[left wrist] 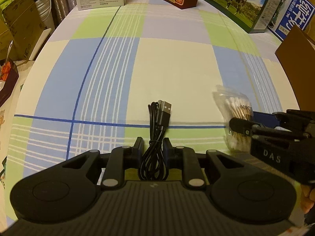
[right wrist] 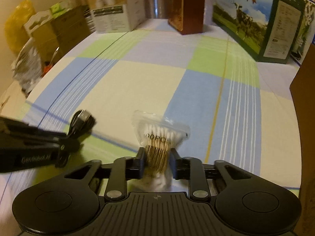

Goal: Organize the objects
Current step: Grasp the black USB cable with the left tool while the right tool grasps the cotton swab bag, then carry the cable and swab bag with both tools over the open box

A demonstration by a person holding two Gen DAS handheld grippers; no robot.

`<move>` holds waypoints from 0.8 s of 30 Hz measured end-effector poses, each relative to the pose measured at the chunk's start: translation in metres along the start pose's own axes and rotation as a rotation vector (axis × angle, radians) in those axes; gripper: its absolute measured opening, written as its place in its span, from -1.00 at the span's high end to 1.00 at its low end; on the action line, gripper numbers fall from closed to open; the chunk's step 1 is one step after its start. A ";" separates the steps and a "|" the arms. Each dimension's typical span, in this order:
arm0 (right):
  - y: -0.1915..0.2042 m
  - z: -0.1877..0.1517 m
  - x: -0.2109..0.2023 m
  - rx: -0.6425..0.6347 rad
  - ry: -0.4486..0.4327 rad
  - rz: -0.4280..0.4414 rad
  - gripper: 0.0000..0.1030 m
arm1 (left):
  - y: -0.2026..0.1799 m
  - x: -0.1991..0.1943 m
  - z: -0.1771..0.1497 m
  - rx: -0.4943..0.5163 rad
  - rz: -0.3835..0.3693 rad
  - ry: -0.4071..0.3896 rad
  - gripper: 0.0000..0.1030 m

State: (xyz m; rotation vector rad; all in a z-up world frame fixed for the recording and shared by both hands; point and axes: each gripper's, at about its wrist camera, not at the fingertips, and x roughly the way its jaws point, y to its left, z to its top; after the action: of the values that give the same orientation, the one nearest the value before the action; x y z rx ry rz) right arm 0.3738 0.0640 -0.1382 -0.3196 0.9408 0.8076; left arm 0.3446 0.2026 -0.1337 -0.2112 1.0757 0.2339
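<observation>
From the left wrist, the left gripper [left wrist: 152, 147] pinches a coiled USB cable [left wrist: 157, 129] above the checked tablecloth [left wrist: 173, 66], cotton-swab bag [left wrist: 235, 118] beside it. From the right wrist, the right gripper [right wrist: 156, 160] clamps that bag; both items seem lifted, neither yet placed.

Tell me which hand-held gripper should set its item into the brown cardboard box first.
Right, probably. The right hand-held gripper is shut on the bag of cotton swabs, and the brown box stands at its right edge. The left hand-held gripper, holding the USB cable, sits farther away.
</observation>
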 end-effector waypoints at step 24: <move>-0.040 -0.117 -0.099 0.066 0.108 0.039 0.63 | -0.073 -0.050 -0.092 0.164 -0.157 0.094 0.76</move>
State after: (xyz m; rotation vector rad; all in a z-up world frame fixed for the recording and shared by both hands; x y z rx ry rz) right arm 0.3014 -0.0767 -0.1278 -0.2898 1.0753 0.7994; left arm 0.2654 0.1025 -0.1272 -0.1596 1.1596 -0.0050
